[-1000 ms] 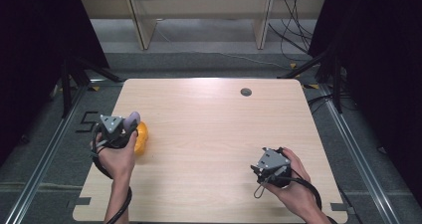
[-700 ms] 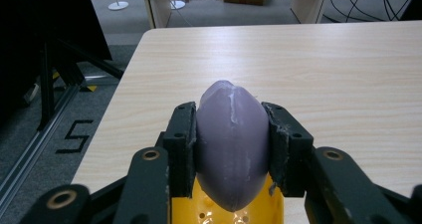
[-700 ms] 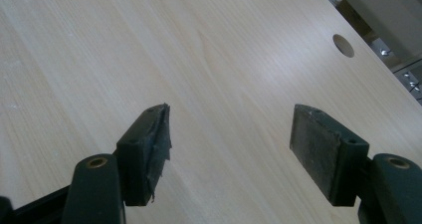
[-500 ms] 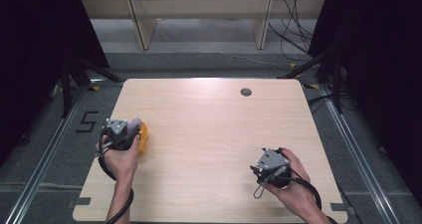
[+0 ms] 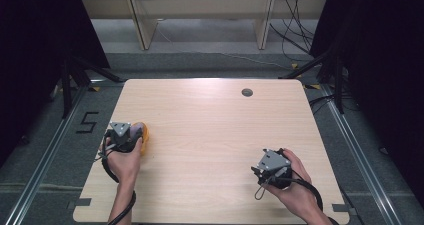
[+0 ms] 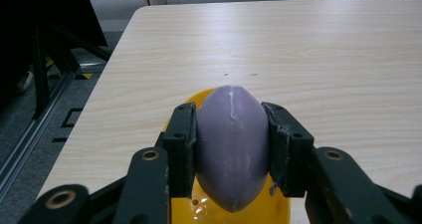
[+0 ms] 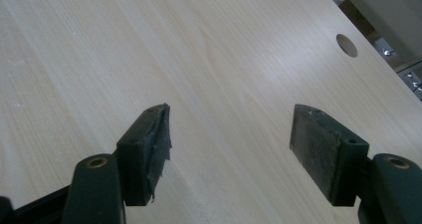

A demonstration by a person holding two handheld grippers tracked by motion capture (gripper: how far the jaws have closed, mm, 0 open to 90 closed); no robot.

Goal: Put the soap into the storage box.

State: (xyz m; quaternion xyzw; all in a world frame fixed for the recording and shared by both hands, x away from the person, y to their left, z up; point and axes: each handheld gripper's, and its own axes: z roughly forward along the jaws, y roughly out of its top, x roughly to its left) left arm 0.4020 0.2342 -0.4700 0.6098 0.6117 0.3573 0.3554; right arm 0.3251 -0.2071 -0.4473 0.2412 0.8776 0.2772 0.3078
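Lower and nearer the person than a second ago, the purple egg-shaped piece point(image 6: 232, 147) is clamped between the left gripper point(image 6: 232, 149)'s jaws at the table point(image 5: 210, 135)'s left edge, its long axis running along the jaws and its narrow tip pointing away toward the far side. Directly under it sits a yellow bowl-like object point(image 6: 239, 211), apparently touching it. Well apart at the near right, the right gripper point(image 7: 229, 147) hovers over bare wood with jaws spread wide, a round hole point(image 7: 347, 45) beyond it.
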